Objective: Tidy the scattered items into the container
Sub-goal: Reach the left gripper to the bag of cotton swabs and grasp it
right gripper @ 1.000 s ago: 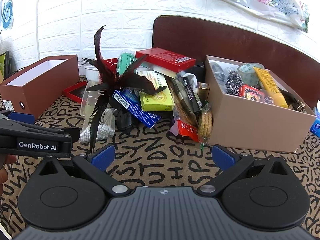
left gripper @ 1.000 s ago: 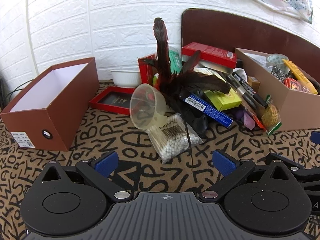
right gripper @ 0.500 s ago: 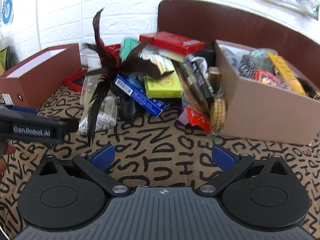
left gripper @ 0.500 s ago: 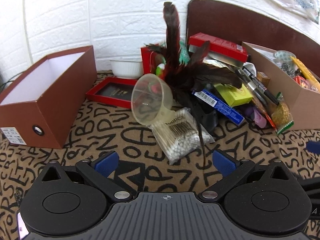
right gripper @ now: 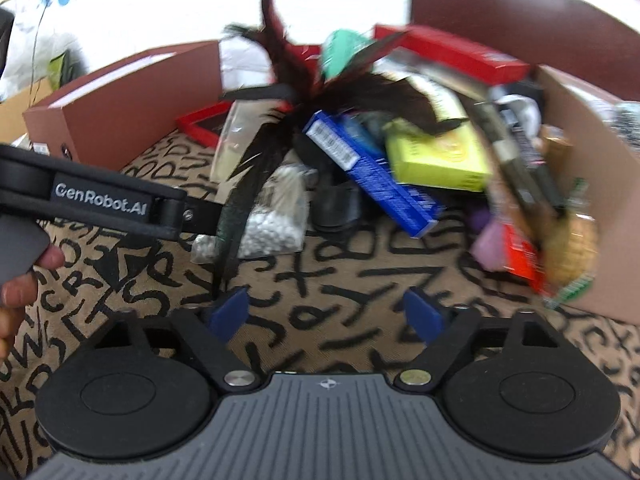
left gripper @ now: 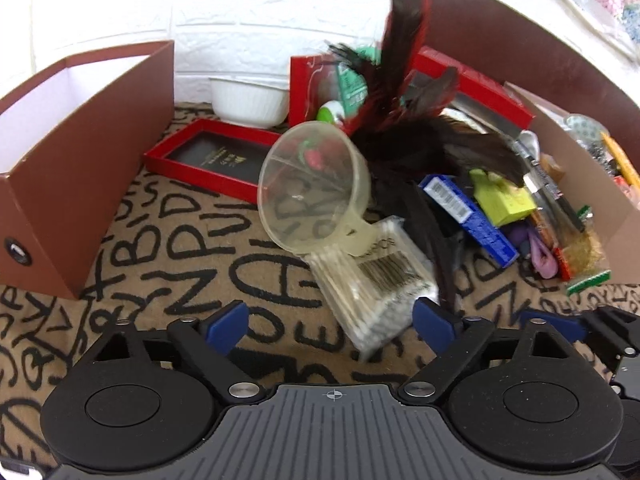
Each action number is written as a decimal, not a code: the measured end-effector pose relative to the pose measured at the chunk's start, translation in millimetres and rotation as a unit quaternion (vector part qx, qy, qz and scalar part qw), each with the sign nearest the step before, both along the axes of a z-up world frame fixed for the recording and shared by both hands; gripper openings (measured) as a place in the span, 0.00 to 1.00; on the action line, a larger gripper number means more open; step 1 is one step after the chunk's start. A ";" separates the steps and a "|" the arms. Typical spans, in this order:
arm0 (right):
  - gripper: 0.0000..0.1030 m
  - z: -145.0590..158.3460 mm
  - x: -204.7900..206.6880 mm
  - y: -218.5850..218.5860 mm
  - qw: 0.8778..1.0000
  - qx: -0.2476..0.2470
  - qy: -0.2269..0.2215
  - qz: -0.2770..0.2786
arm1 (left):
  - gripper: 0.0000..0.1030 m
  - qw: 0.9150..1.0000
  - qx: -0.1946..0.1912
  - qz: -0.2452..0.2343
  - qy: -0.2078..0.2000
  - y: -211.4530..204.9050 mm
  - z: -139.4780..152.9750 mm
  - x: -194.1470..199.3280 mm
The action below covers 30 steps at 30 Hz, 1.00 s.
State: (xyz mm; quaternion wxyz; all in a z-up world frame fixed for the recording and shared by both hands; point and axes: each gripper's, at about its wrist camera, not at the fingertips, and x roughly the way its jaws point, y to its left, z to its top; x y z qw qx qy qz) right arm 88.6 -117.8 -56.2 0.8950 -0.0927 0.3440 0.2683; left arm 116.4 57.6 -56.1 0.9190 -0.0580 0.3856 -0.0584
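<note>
A pile of scattered items lies on the letter-patterned cloth: a clear plastic cup (left gripper: 312,188) on its side, a bag of cotton swabs (left gripper: 376,280), dark feathers (left gripper: 404,76), a blue box (left gripper: 468,220) and a yellow-green box (left gripper: 502,200). My left gripper (left gripper: 332,322) is open, its fingers on either side of the near end of the swab bag. My right gripper (right gripper: 326,316) is open and empty over bare cloth, short of the blue box (right gripper: 372,172). The tan container (right gripper: 588,184) stands at the right, partly filled. The left gripper's arm (right gripper: 100,204) crosses the right wrist view.
An empty brown shoebox (left gripper: 80,152) stands at the left. A red tray (left gripper: 212,156), a white ribbed bowl (left gripper: 248,100) and red boxes (left gripper: 468,88) lie behind the pile. A white brick wall and a dark headboard (left gripper: 520,40) close the back.
Both grippers have moved forward and down toward the pile. The swab bag now lies between the left gripper's fingers. The right view is blurred by motion.
</note>
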 end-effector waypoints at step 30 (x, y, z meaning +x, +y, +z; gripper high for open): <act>0.21 10.4 -62.3 -20.2 0.997 0.000 0.024 0.080 | 0.64 0.986 -0.087 -0.129 0.053 -36.1 -13.6 -47.3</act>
